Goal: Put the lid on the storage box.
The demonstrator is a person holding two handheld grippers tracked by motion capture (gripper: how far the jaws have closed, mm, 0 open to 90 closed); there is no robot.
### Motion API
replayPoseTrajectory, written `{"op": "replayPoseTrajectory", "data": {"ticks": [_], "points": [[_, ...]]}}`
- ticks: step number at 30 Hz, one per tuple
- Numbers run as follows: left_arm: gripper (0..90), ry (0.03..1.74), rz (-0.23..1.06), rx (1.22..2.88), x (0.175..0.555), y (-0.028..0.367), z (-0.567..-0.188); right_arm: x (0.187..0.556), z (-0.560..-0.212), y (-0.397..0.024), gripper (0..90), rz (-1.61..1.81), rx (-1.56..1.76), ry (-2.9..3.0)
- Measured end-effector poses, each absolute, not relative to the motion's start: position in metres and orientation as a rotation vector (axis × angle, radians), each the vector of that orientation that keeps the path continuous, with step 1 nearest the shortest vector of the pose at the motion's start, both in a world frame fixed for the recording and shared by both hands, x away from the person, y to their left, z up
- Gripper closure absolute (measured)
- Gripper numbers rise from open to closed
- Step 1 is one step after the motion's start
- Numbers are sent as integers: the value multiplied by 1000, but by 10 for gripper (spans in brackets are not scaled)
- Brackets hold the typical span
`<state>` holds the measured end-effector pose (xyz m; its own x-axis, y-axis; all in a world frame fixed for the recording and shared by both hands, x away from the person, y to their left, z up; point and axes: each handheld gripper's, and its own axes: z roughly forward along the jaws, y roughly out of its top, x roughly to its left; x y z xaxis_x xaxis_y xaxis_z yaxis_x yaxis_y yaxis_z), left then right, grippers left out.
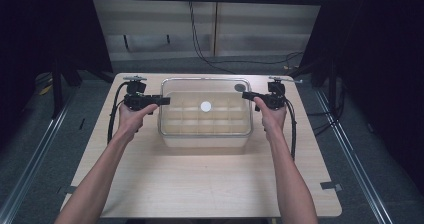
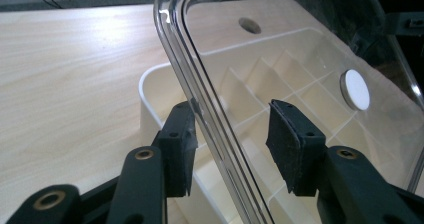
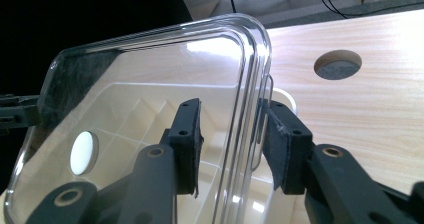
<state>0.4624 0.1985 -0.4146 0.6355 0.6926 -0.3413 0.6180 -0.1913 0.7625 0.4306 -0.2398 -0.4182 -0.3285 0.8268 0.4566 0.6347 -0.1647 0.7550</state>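
Note:
A clear plastic lid (image 1: 206,91) with a white round disc (image 1: 206,106) at its middle lies over a white box (image 1: 205,140) divided into several compartments. My left gripper (image 1: 165,101) reaches in at the lid's left edge and my right gripper (image 1: 245,95) at its right edge. In the left gripper view the lid's rim (image 2: 200,109) runs between the jaws of the left gripper (image 2: 232,109), beside one pad and well apart from the other. In the right gripper view the rim (image 3: 252,84) stands between the jaws of the right gripper (image 3: 235,106), close to one pad only. Both are open.
The box stands mid-table on a light wooden tabletop (image 1: 200,184). A round hole (image 1: 240,87) in the tabletop shows through the lid's far right corner. Cables run across the floor beyond the table (image 1: 240,61). Dark curtains flank both sides.

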Motion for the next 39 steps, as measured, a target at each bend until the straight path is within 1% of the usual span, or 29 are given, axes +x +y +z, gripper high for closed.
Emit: {"op": "replayPoseTrajectory", "data": {"ticks": [11,15,39], "points": [[542,1074,76,1887,465,200,-427,437,-424,-235,576,1403,1719,1920],[545,1076,41,1888,465,204,-437,440,-433,-233,567,1369,1745,1926],[521,1107,-13,1875,467,204,-449,444,-448,-230,536,1302,1793,1925]]}}
